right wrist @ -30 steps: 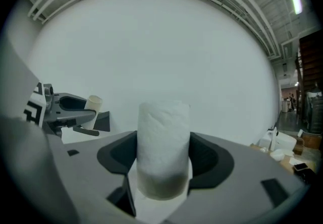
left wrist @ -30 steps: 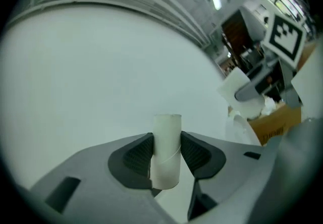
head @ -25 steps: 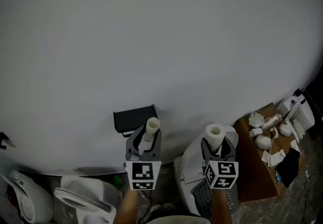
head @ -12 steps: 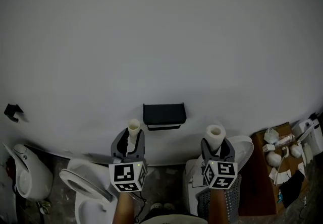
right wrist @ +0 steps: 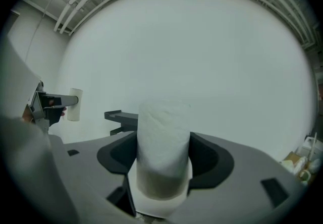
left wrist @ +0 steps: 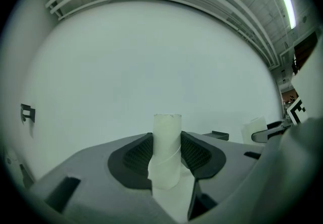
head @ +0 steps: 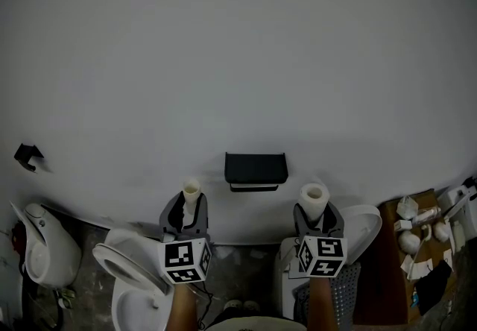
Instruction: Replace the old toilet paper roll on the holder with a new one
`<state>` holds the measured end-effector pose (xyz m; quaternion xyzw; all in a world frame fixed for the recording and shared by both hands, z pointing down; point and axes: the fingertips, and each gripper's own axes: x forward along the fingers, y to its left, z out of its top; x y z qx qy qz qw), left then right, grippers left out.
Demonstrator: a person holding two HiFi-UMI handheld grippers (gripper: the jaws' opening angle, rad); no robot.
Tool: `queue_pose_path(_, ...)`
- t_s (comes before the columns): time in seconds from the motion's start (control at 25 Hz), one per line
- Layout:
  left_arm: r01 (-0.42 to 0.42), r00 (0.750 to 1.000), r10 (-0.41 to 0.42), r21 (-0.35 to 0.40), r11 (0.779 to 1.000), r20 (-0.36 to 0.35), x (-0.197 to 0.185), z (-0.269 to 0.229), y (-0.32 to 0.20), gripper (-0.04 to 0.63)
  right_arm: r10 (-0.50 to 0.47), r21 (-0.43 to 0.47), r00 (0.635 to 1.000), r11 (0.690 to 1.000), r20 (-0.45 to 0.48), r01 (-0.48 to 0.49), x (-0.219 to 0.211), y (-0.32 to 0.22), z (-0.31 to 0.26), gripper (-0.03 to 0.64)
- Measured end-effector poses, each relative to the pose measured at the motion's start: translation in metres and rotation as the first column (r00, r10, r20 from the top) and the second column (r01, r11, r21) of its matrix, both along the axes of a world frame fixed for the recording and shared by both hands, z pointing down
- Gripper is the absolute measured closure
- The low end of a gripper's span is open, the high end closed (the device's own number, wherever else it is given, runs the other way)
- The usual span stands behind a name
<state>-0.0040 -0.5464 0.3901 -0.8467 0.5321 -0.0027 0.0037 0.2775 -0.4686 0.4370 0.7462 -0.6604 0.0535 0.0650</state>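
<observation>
- A small black bracket [head: 27, 156] sits on the white wall [head: 238, 61] at far left, with a white toilet [head: 128, 277] on the floor below it and to its right.
- The left gripper [head: 185, 212] points level at the wall. Its jaws are partly closed, and their pads press both sides of the old roll [head: 191, 192], a thin, bare cardboard tube standing upright.
- The black holder [head: 256, 171] is mounted on the wall between the two grippers. It is slightly higher in the head view and apart from both.
- The right gripper [head: 314, 216] also faces the wall. Its jaws stand wider and clamp the new roll [head: 314, 198], a thick white roll held upright.
- A brown table [head: 387, 270] with small white clutter stands at far right.
</observation>
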Motion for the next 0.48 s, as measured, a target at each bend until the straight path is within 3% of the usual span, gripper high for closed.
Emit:
queue_pose_path(0.12,0.002,1.000,-0.002,-0.011,1.000,-0.002,-0.002,0.004,-0.002,0.422,-0.020,-0.027,0.998,0.999,-0.060,0.019,-0.004,-0.009,0.005,0.325)
queue_pose_path(0.24,0.007,1.000,-0.007,-0.014,1.000,0.001,-0.003,0.005,-0.002,0.422,-0.039,-0.079,0.984,0.997,-0.175,0.025,-0.001,-0.019,0.014,0.325)
queue_pose_path(0.36,0.006,1.000,-0.006,-0.012,1.000,0.003,-0.003,0.004,-0.005,0.422,-0.068,-0.127,0.950,0.991,-0.306,0.029,0.004,-0.033,0.022,0.325)
queue_pose_path(0.48,-0.004,1.000,0.004,-0.012,1.000,0.010,-0.002,0.003,-0.007,0.422,-0.106,-0.190,0.890,0.982,-0.444,0.022,0.011,-0.044,0.031,0.325)
